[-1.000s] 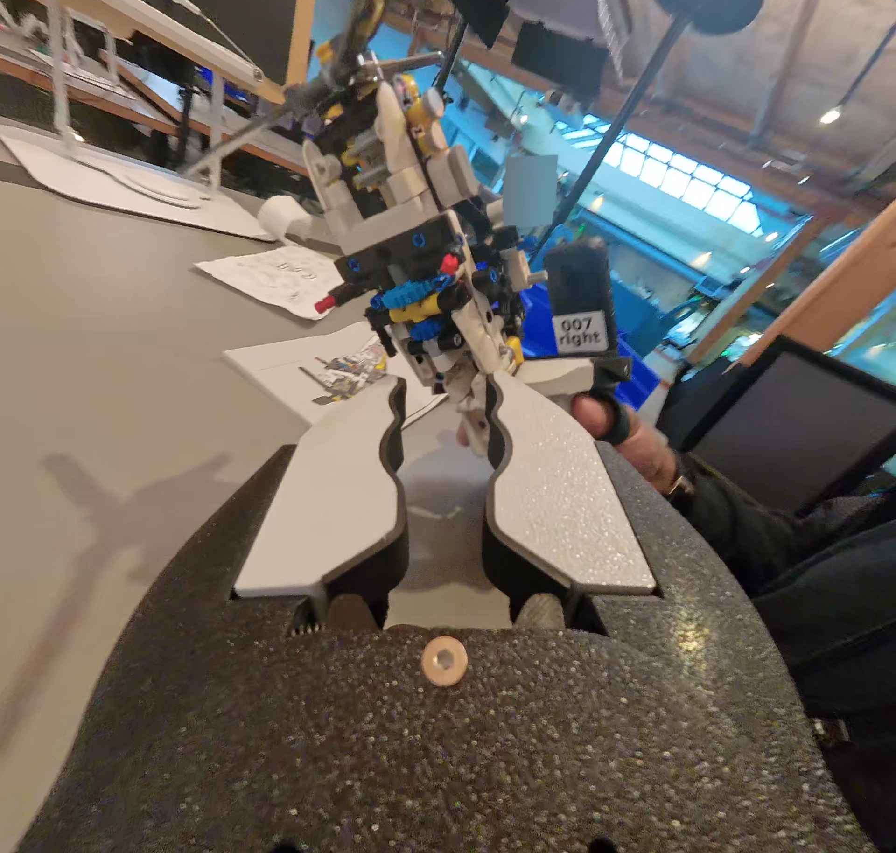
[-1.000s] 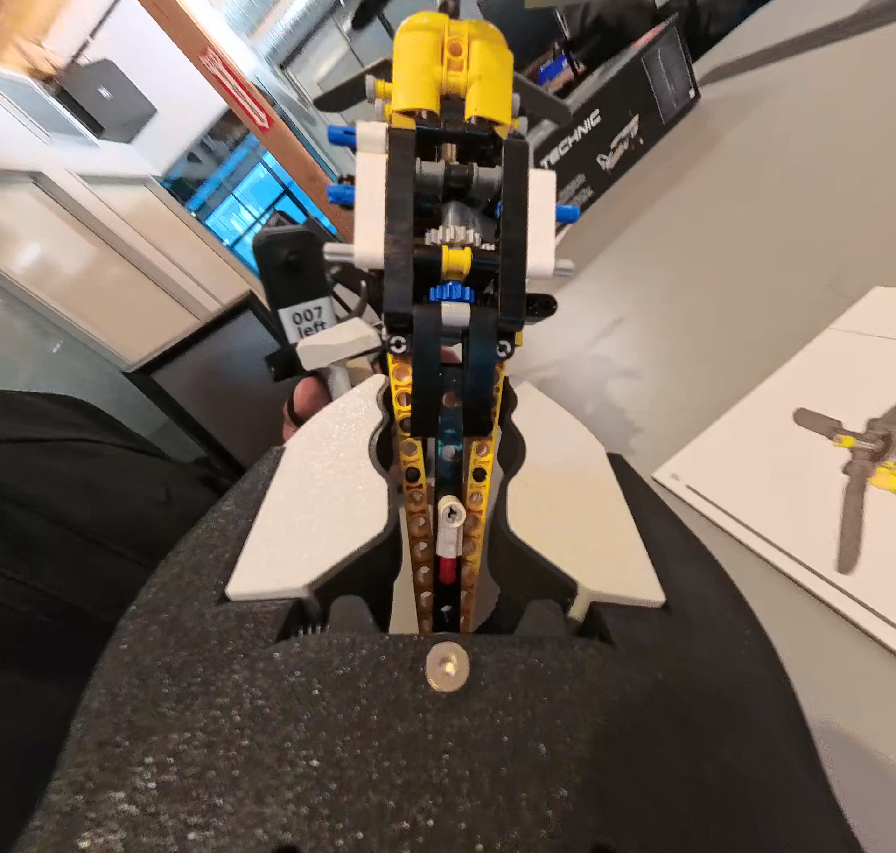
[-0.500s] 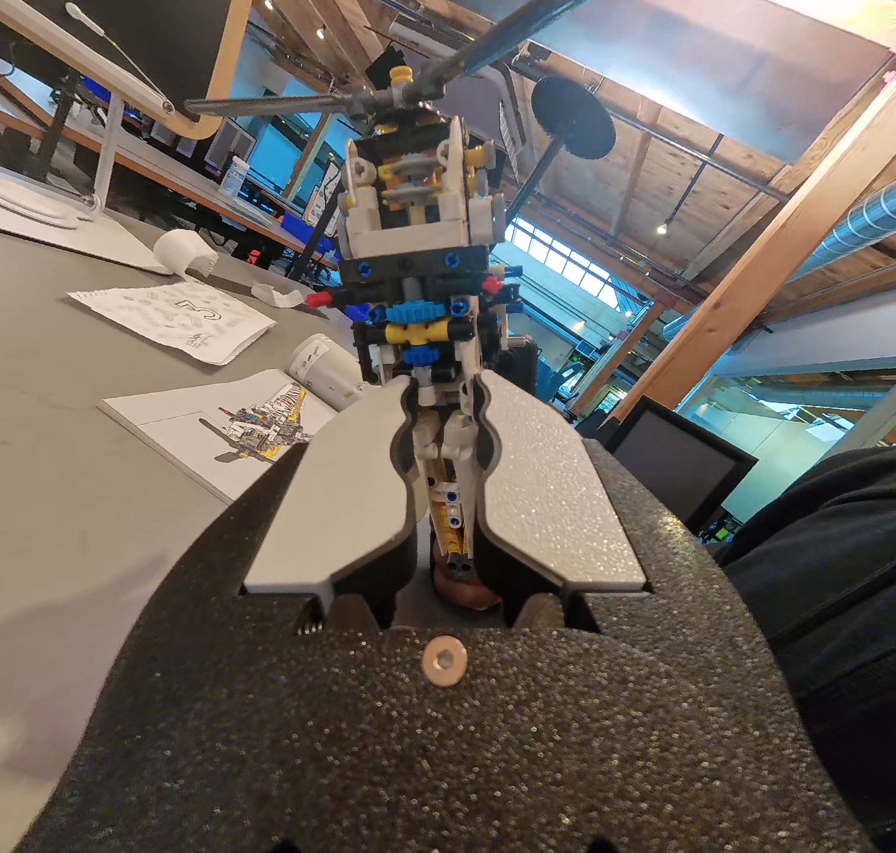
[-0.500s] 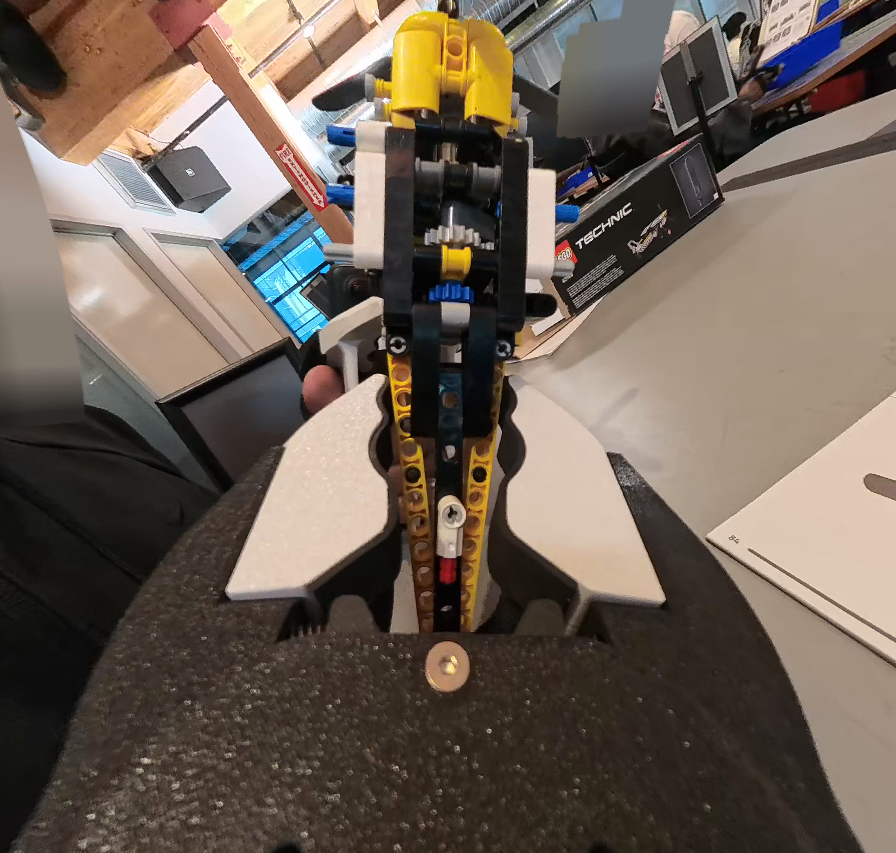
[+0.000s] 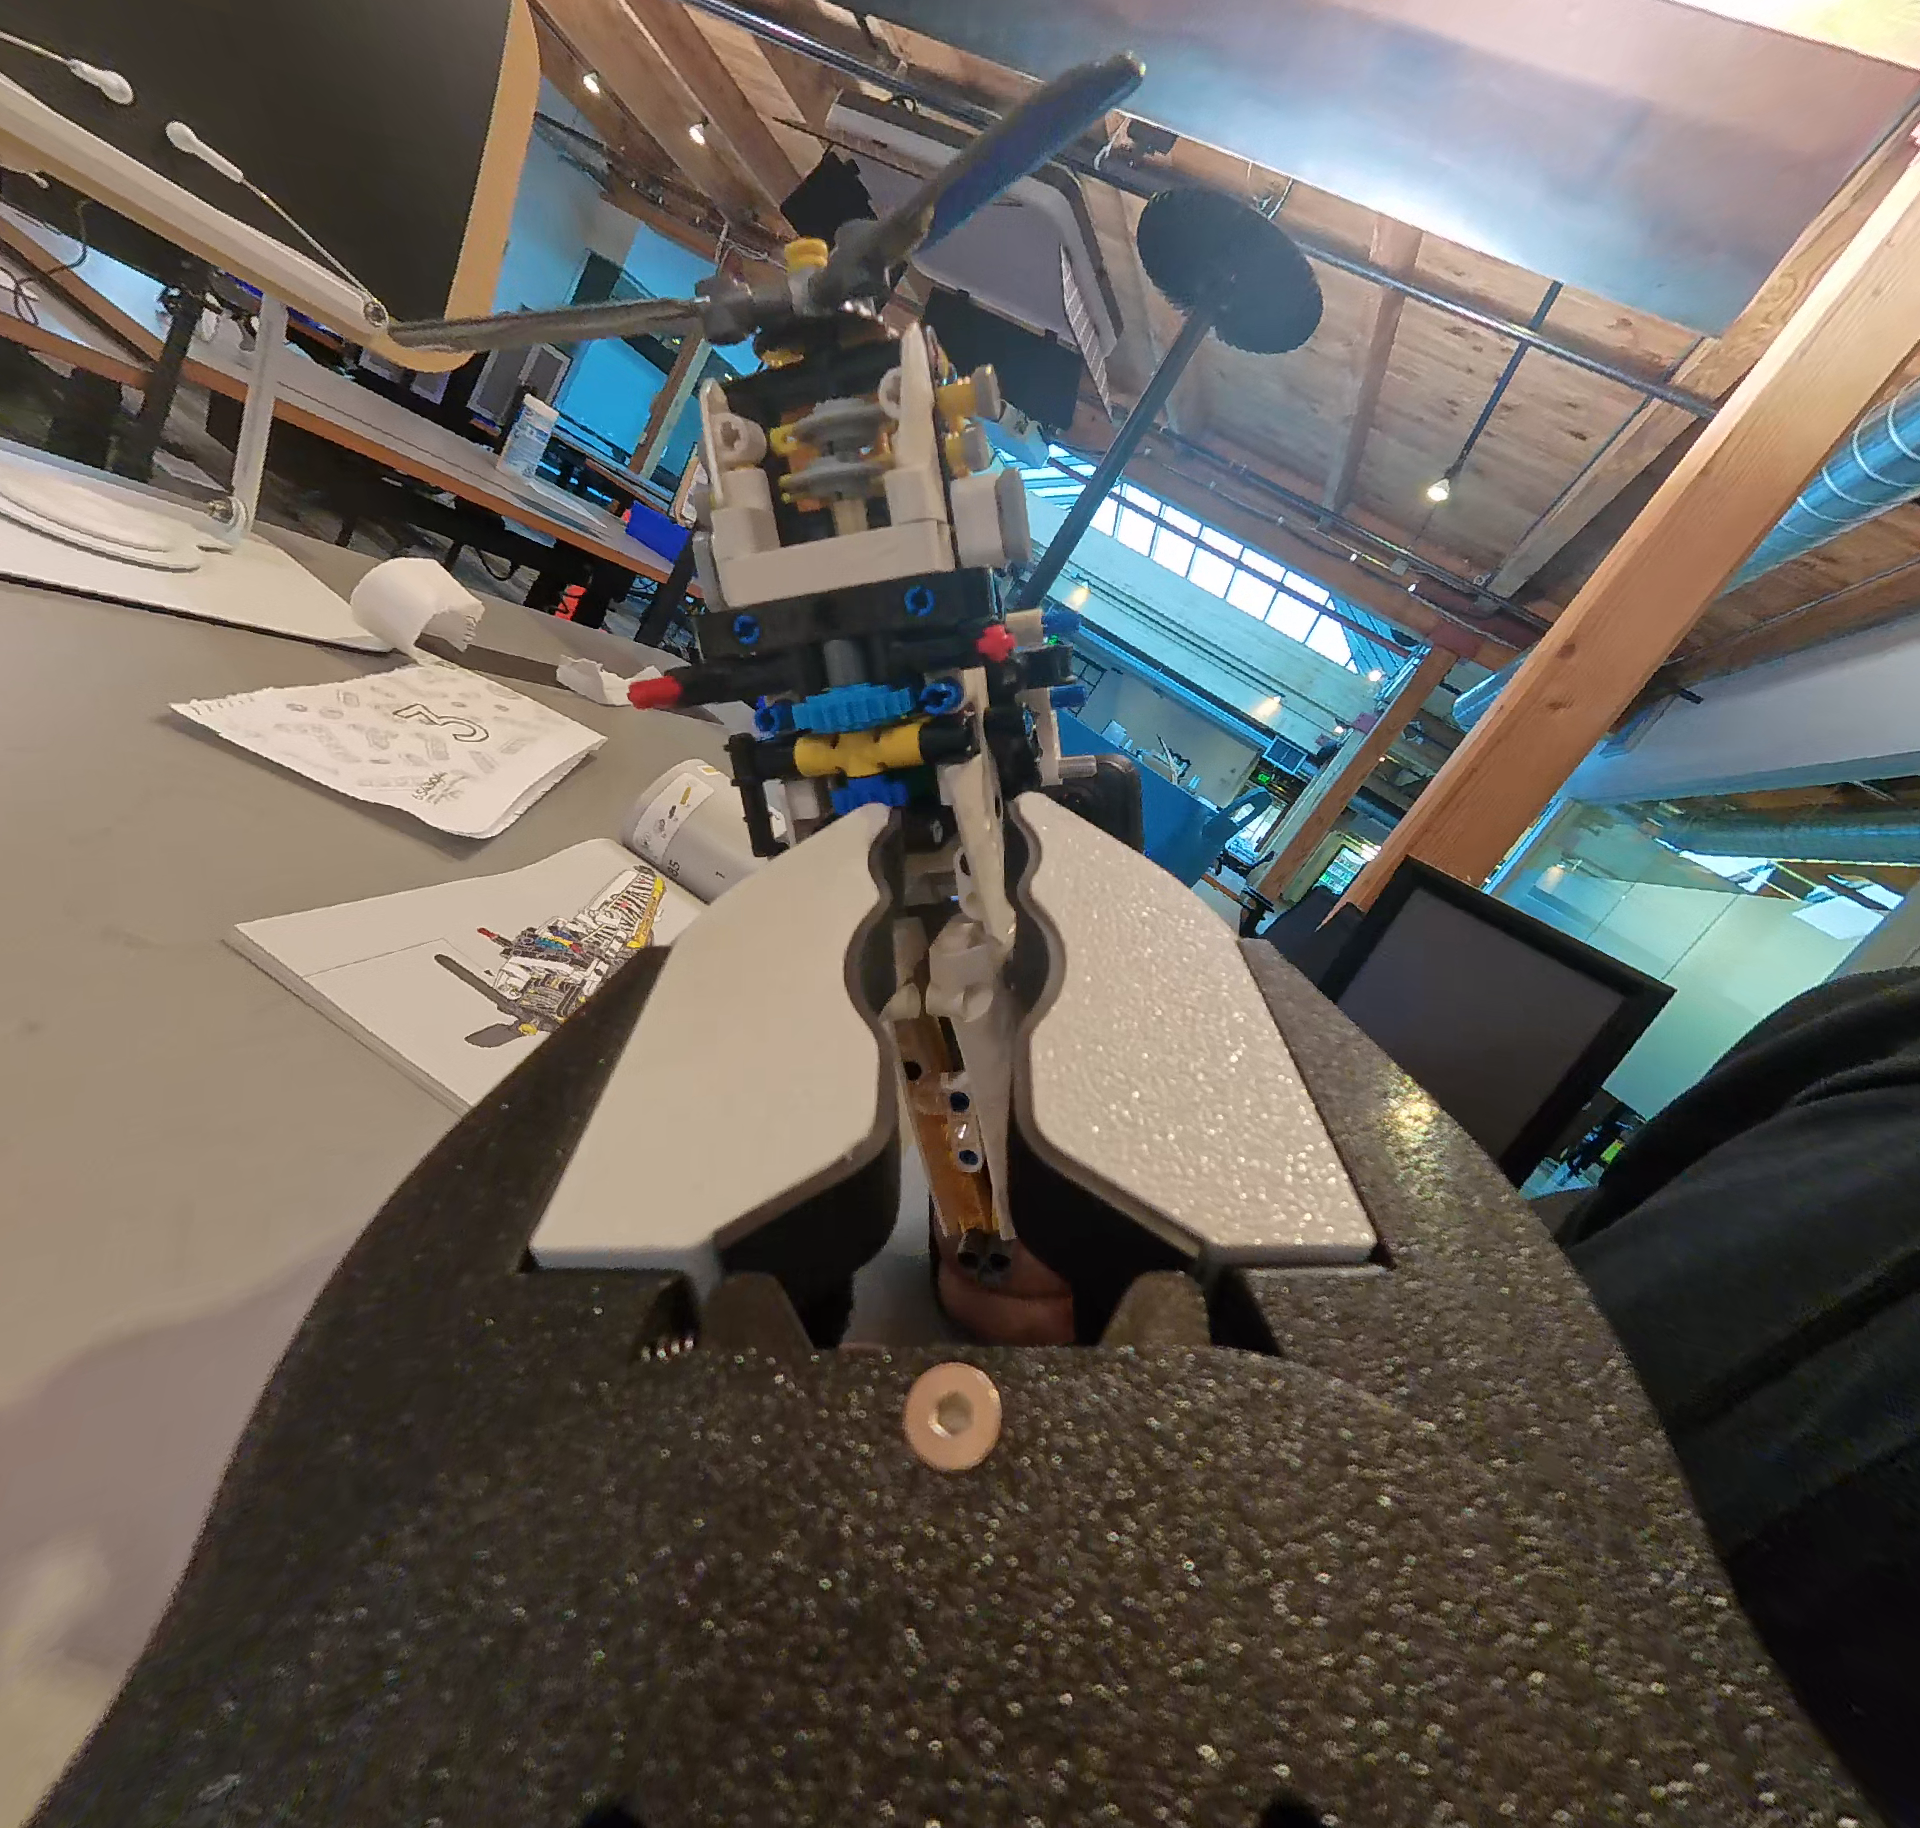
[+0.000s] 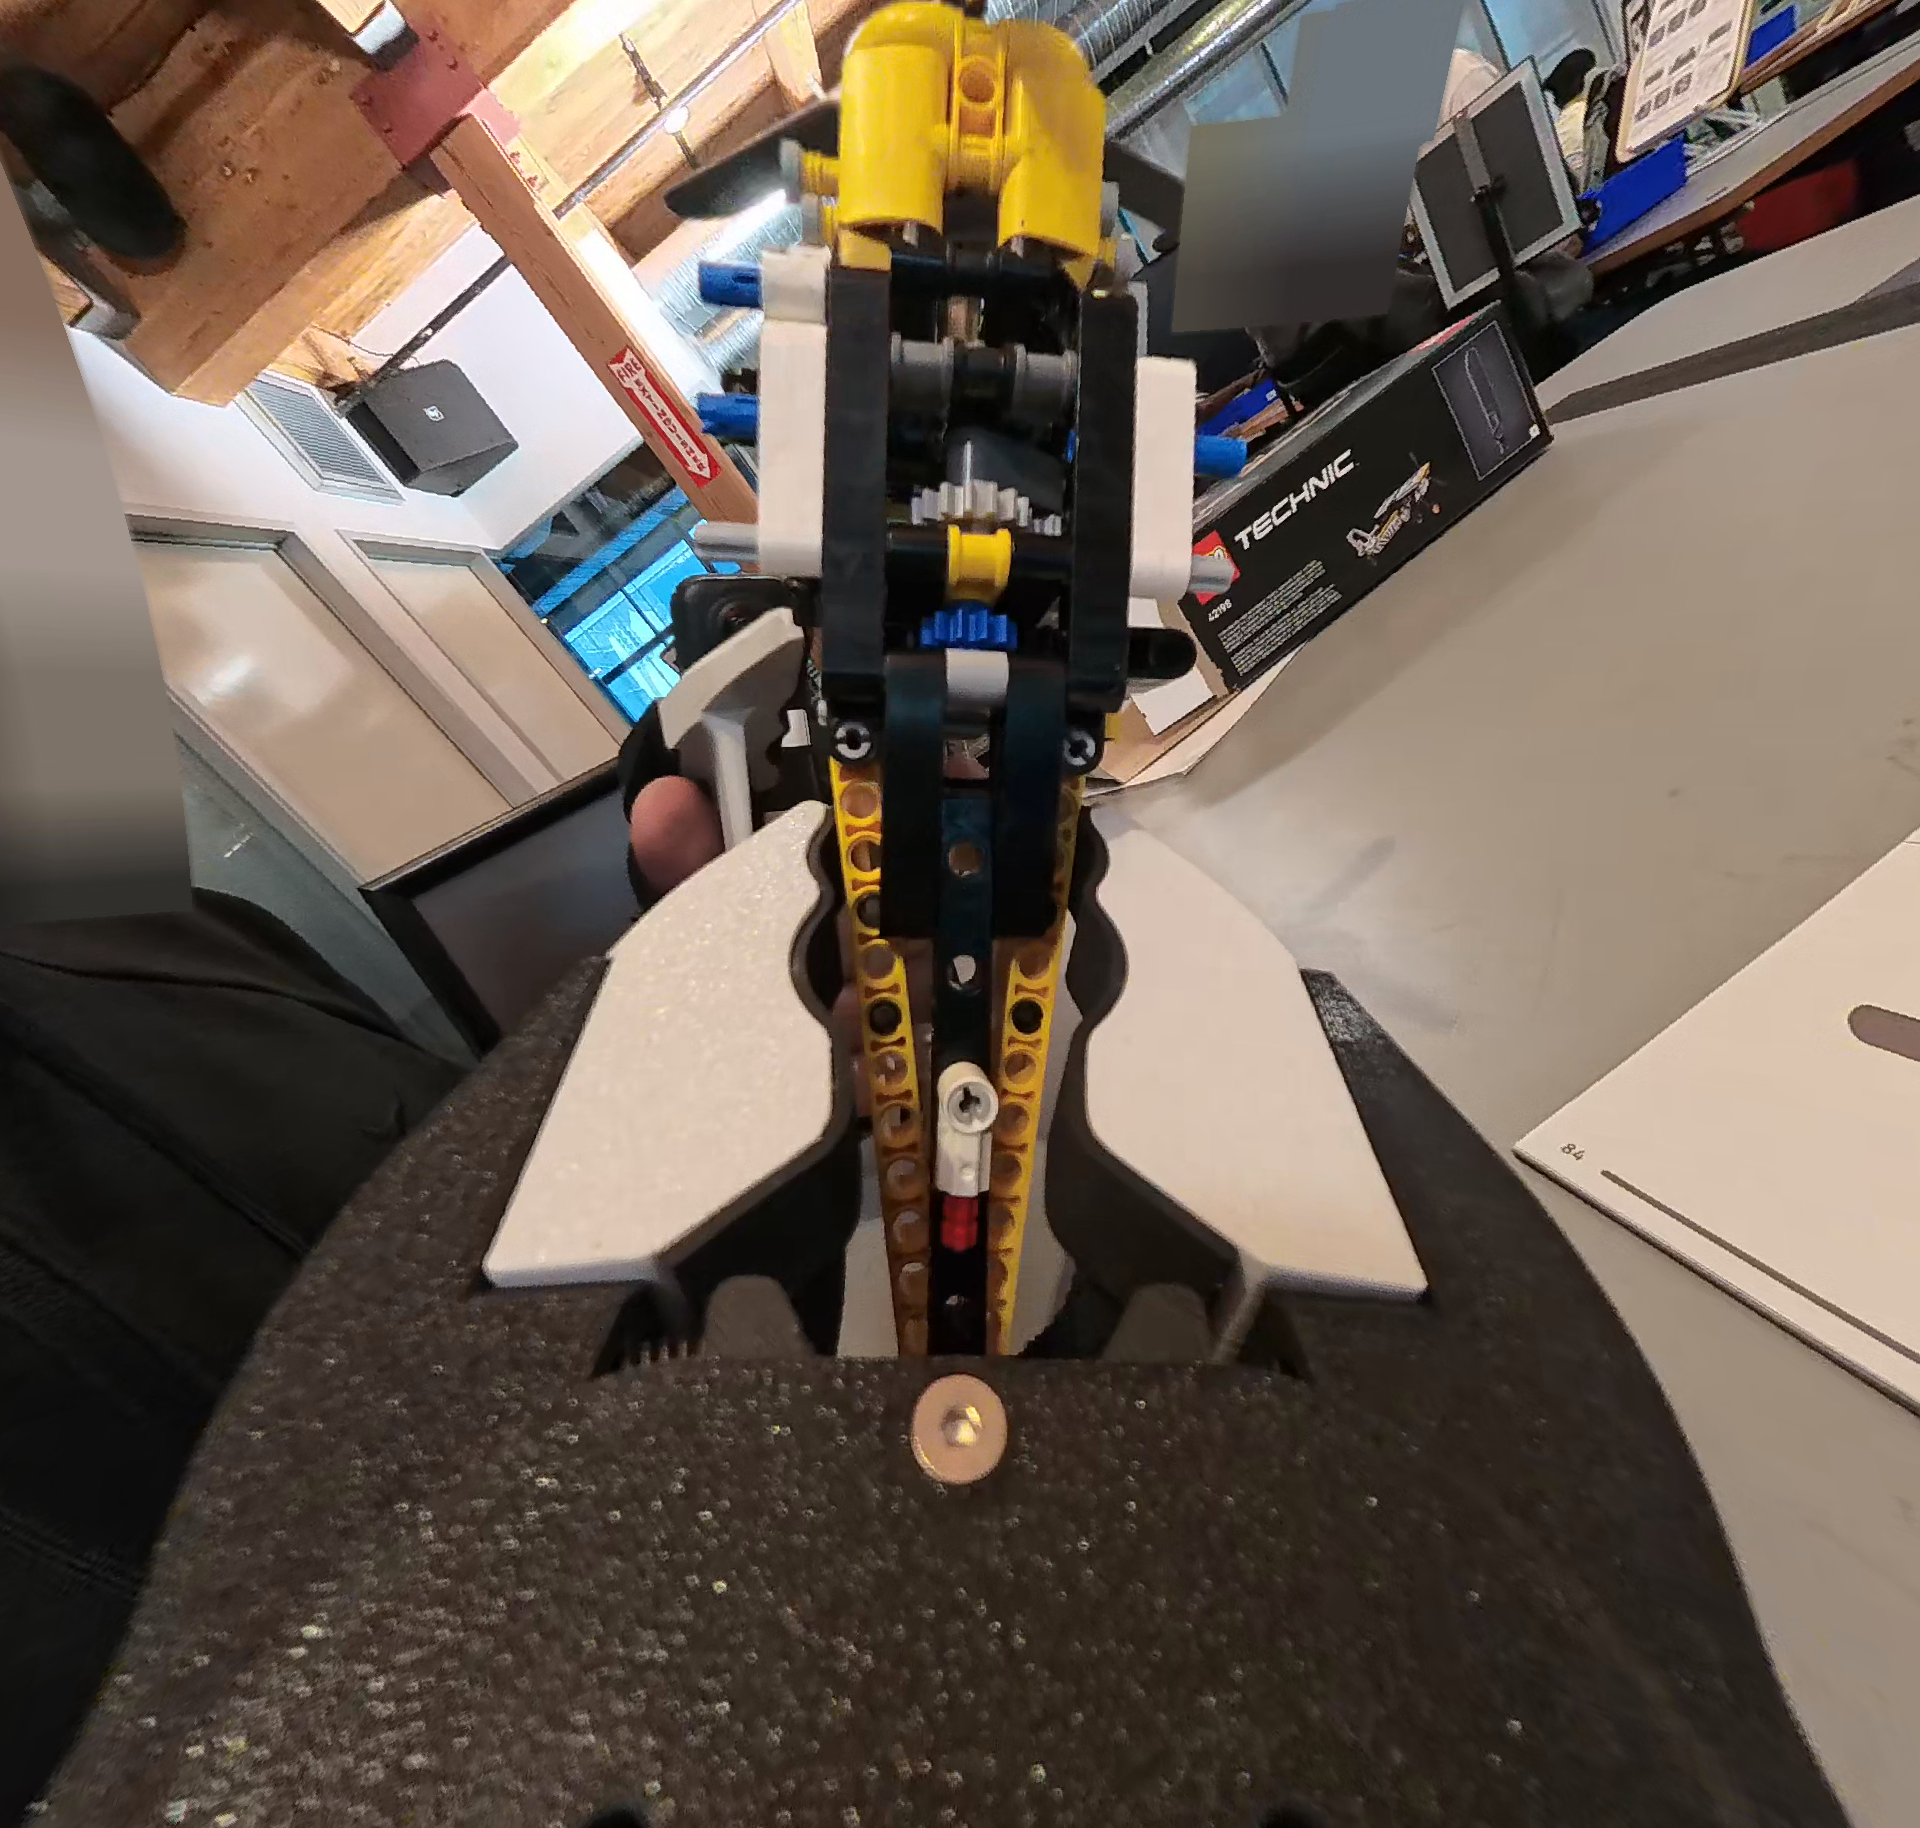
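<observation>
One toy helicopter (image 5: 852,552) built of plastic bricks stands upright in the air above the grey bench (image 5: 156,947), held by two hand-held grippers at once. The left hand-held gripper (image 5: 951,822) pinches the narrow white and yellow lower part of the model, its two grey fingers (image 5: 769,999) drawn in close on either side. The right hand-held gripper (image 6: 961,843) is clamped on the two yellow holed beams (image 6: 883,1030) and the black strip between them, both pads pressed against the beams' outer sides.

The left wrist view shows the model's rotor with two grey blades (image 5: 540,324) on top, two blue gears and one yellow connector on its side. It also shows one open instruction booklet (image 5: 436,968), one printed paper bag (image 5: 395,739), two crumpled white scraps (image 5: 416,599) and one dark monitor (image 5: 1475,1040) at the bench edge.

The right wrist view shows the model's other face: one yellow cap (image 6: 971,126) on top, two white side blocks, one grey gear and one blue gear. Only here does one black product box (image 6: 1371,490) lie on the bench, with one white booklet page (image 6: 1745,1196) at the right. The left gripper's grey finger (image 6: 717,698) and a thumb beside it appear behind the model, just left of it. A dark sleeve (image 6: 156,1103) fills the left edge.
</observation>
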The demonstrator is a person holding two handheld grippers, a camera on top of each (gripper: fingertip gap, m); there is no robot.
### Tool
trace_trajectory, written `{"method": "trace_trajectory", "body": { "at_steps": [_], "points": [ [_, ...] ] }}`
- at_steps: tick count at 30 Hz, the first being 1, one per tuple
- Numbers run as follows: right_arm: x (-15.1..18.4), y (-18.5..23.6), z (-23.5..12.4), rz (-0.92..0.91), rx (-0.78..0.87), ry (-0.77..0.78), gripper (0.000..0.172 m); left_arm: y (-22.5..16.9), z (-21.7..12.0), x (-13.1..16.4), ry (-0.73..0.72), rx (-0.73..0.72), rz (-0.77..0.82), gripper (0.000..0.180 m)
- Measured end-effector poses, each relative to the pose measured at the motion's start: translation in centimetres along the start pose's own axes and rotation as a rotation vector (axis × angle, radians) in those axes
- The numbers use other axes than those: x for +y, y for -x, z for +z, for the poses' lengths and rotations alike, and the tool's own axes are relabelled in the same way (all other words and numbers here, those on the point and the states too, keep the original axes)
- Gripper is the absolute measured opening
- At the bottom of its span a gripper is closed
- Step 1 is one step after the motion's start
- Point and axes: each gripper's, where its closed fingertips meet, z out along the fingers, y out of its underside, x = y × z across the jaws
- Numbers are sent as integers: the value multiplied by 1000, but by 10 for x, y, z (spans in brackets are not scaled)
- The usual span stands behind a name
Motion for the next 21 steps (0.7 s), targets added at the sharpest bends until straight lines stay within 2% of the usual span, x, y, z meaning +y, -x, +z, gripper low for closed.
{"method": "trace_trajectory", "body": {
  "at_steps": [12, 21],
  "points": [
    [2, -1, 1, -14, 15, 10, 40, -5, 3, -1, -2, -7, 56, 21],
    [12, 3, 6, -30, -1, 74, 40, -4, 0, -5, -17, 39, -51, 8]
  ]
}}
